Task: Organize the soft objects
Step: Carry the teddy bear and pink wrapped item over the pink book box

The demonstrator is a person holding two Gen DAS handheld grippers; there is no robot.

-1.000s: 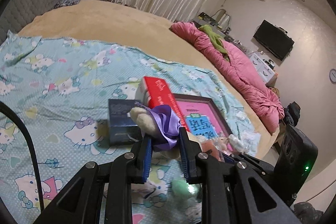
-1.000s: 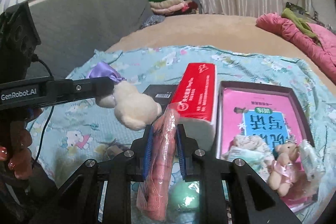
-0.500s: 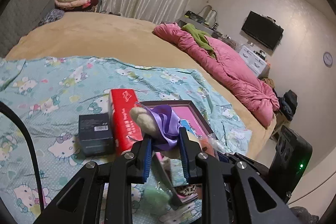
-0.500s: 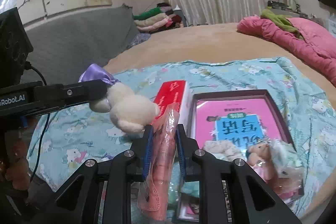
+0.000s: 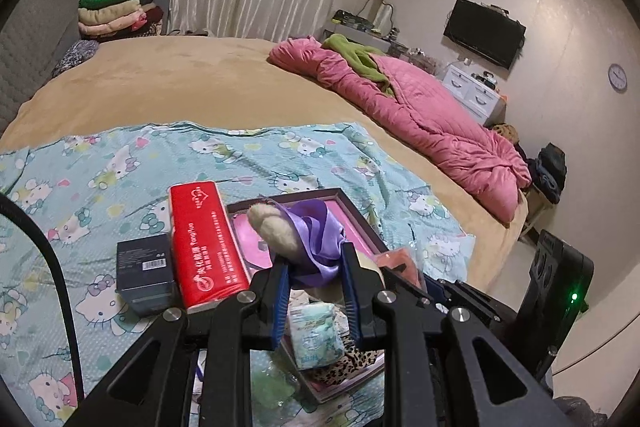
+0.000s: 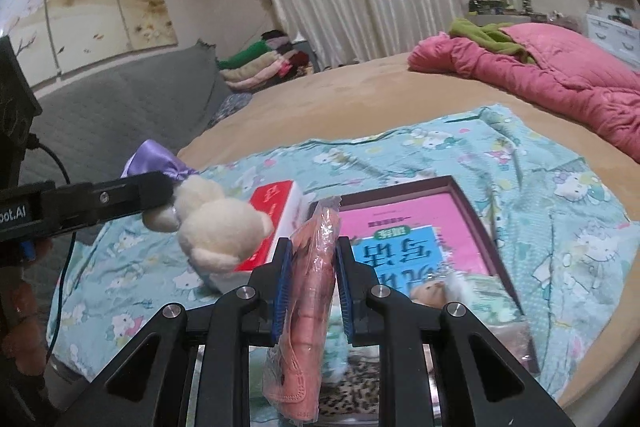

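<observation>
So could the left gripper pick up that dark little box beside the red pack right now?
Probably not as things stand: the left gripper is shut on the cream teddy bear by its purple bow. The dark box lies uncovered, but the bear must be released first.

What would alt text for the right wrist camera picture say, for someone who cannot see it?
A black two-finger right gripper clamps a salmon-pink fabric item in clear plastic wrap above a bed. Beside it, the left gripper holds a cream plush bear with a purple satin bow. Below lie a red tissue pack and a dark-rimmed tray with a pink sheet on a cartoon-cat blanket.
</observation>
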